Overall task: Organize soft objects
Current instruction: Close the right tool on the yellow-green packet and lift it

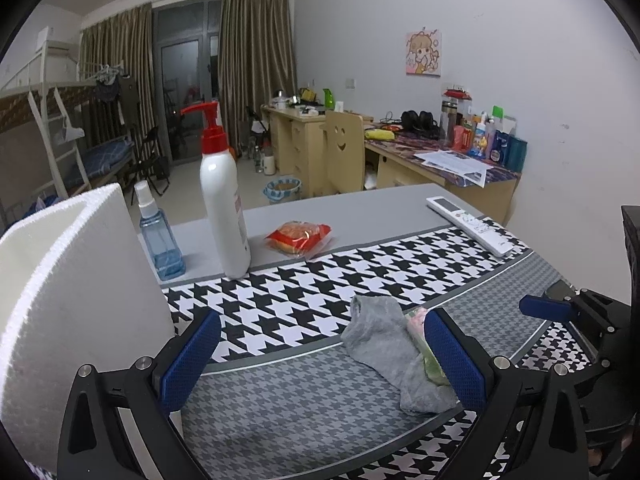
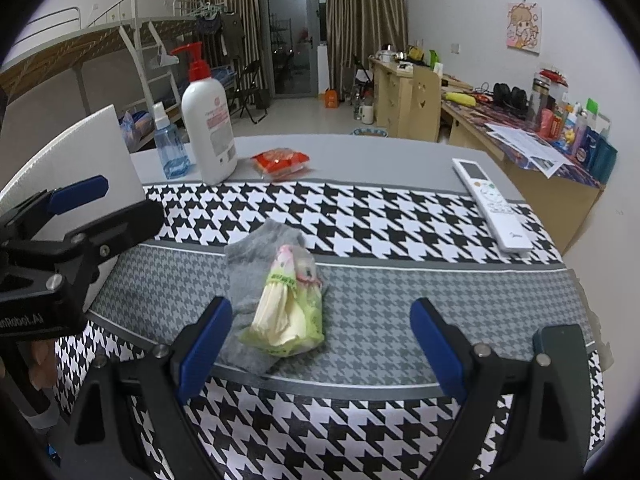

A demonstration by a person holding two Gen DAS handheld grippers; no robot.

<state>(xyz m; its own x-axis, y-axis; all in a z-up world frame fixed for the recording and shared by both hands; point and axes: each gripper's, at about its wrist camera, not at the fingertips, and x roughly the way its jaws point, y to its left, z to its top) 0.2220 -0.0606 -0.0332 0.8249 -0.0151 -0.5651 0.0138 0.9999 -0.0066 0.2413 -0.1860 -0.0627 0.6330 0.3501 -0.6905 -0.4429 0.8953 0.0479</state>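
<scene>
A grey sock [image 1: 384,354] [image 2: 250,280] lies on the houndstooth cloth [image 2: 400,320]. A green and yellow soft packet [image 2: 290,306] lies on top of it; in the left wrist view the packet [image 1: 424,350] shows only partly behind my right finger. My left gripper [image 1: 320,354] is open and empty, just above the cloth, with the sock by its right finger. My right gripper [image 2: 320,346] is open and empty, with the sock and packet by its left finger. Each gripper shows in the other's view: the right [image 1: 560,308], the left [image 2: 76,204].
A white foam box [image 1: 68,288] stands at the left. Behind the cloth are a blue spray bottle [image 1: 158,236], a white pump bottle [image 1: 224,200], a red snack packet [image 1: 298,238] and a white remote [image 1: 470,226].
</scene>
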